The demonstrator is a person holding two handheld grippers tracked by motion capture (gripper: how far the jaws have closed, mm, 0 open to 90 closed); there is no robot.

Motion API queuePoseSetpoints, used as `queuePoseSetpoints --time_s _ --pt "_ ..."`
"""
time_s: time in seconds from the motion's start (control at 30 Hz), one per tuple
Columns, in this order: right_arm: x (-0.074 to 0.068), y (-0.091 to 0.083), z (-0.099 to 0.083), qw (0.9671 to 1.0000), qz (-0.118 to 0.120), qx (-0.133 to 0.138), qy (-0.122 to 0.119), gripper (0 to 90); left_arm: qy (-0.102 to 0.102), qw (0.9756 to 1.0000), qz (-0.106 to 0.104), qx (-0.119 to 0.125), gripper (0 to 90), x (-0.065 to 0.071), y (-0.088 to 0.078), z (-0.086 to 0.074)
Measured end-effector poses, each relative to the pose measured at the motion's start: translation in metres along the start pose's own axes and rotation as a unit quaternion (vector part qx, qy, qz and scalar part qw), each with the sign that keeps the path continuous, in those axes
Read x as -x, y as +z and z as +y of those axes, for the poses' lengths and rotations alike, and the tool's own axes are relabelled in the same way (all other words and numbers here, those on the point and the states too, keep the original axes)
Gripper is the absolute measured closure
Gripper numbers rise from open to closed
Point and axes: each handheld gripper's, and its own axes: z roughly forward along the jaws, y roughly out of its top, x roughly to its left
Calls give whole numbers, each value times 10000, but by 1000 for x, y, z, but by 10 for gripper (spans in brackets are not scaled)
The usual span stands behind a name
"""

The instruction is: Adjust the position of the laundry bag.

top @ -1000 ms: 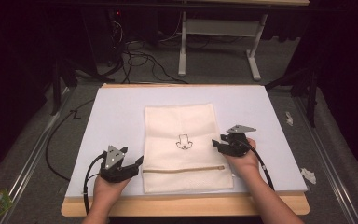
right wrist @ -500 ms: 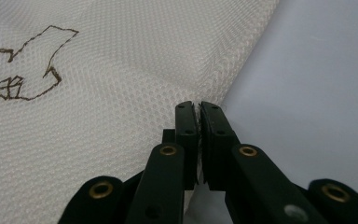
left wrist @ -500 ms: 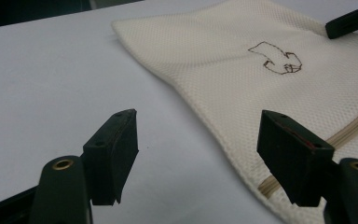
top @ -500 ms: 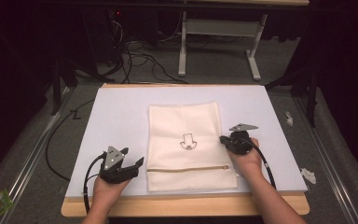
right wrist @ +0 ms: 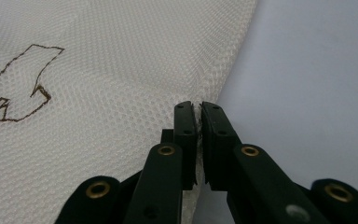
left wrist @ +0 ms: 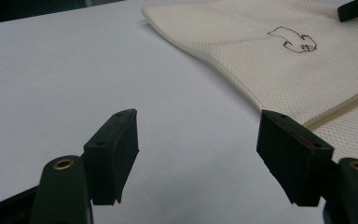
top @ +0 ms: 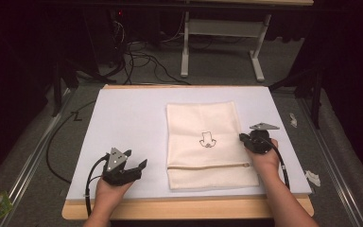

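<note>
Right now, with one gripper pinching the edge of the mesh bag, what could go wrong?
1. The right gripper pinches only the thin right edge of the mesh bag; a strong pull may let the fabric slip out or snag.
2. The left gripper is open and apart from the bag, so nothing holds the other side; the bag may slide across the white mat instead of staying flat.

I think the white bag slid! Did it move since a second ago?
Yes. The mesh bag has slid toward the person's right across the white board, dragged by the right gripper pinching its edge; it now lies clear of the open left gripper.
</note>
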Motion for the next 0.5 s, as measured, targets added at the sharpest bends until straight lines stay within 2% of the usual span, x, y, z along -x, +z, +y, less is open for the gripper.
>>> queuePoseSetpoints --time_s 0.1,0.13,0.17,0.2,0.33,0.5 --pt "3 0 -3 9999 72 -84 -12 822 -10 10000 -14 -17 304 0 1 0" --pt "2 -1 -4 10000 7 -29 -65 756 -84 9999 -92 -36 310 -2 1 0" --pt "3 -3 -3 10000 8 32 6 711 -95 9999 -83 -6 318 -1 0 0" --pt "3 -3 -3 10000 8 32 6 711 -95 9999 -83 -6 325 -1 0 0" --pt "5 -14 0 9995 25 267 177 572 -69 9999 -110 41 323 -1 -1 1" --pt "7 -28 0 9987 84 452 211 493 -3 10000 -76 5 302 1 1 0"
